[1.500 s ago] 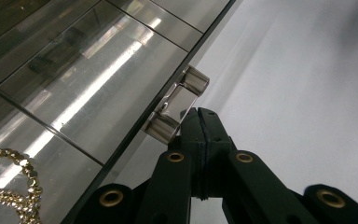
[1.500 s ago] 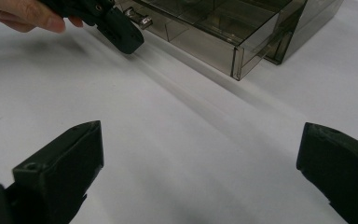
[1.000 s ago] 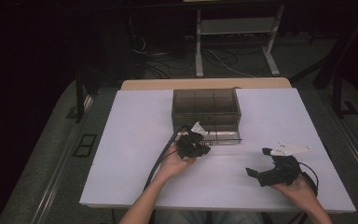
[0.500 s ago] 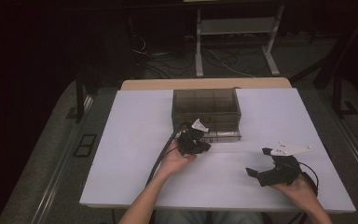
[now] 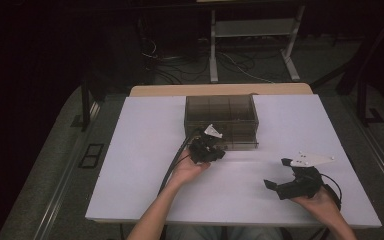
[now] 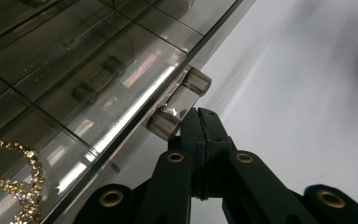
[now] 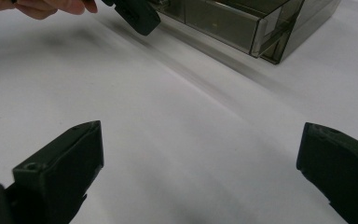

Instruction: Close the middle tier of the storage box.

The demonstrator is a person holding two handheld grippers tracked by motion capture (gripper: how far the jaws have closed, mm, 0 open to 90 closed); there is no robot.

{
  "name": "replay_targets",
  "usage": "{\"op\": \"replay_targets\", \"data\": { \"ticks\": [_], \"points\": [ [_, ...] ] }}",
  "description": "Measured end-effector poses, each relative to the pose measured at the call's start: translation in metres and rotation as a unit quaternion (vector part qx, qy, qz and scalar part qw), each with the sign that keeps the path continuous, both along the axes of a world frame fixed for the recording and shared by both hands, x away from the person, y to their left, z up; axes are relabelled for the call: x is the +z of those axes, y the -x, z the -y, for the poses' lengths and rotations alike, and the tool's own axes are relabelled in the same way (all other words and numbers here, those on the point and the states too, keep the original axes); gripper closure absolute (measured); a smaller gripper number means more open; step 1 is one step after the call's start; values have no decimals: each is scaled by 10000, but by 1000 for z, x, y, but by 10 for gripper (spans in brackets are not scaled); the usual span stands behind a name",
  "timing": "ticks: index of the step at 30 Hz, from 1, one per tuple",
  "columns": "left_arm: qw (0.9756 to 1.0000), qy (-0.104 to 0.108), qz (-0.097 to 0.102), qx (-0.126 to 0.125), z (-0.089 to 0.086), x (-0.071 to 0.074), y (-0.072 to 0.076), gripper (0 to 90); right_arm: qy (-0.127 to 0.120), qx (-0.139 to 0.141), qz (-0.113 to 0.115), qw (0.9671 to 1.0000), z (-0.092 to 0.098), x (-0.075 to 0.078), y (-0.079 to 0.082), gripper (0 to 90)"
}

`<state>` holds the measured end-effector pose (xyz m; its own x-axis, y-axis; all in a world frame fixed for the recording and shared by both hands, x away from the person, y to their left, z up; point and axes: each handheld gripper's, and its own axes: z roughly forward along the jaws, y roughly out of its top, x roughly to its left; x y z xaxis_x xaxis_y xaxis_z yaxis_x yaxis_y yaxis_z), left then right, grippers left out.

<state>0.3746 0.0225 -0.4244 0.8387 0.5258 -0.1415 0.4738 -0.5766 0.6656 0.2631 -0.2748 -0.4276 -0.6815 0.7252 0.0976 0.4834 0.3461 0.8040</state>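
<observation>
Two tongs [image 6: 200,122], left pinched against handle [image 6: 179,103]

Bench [image 5: 145,150] white. Box [image 5: 221,112] on it smoky clear grey, gold beaded chain [image 6: 14,182] inside. Both grippers black, grey top plates.

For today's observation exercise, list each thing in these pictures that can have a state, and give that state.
Left gripper: shut, fingers at the drawer handle.
Right gripper: open, holding nothing, above the table.
Drawer handle: at the left gripper's fingertips.
Smoked plastic drawer box: standing on the table.
Gold beaded bracelet: lying inside a compartment.
</observation>
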Motion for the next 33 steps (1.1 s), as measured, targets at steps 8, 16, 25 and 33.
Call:
{"op": "replay_targets", "data": {
  "ticks": [8, 16, 25, 33],
  "points": [
    [10000, -27, -46, 43, 2, -1, -4, 887, -4, -4, -1, 10000, 0, 0, 0, 0],
    [9999, -109, -22, 2, 3, 1, -8, 887, -5, -2, -4, 10000, 0, 0, 0, 0],
    [10000, -49, -2, 74, 5, 3, -12, 887, -8, -16, -4, 10000, 1, 0, 0, 0],
    [9999, -33, -36, 125, 5, 4, -15, 887, -8, -14, -3, 10000, 1, 0, 0, 0]
  ]
}}
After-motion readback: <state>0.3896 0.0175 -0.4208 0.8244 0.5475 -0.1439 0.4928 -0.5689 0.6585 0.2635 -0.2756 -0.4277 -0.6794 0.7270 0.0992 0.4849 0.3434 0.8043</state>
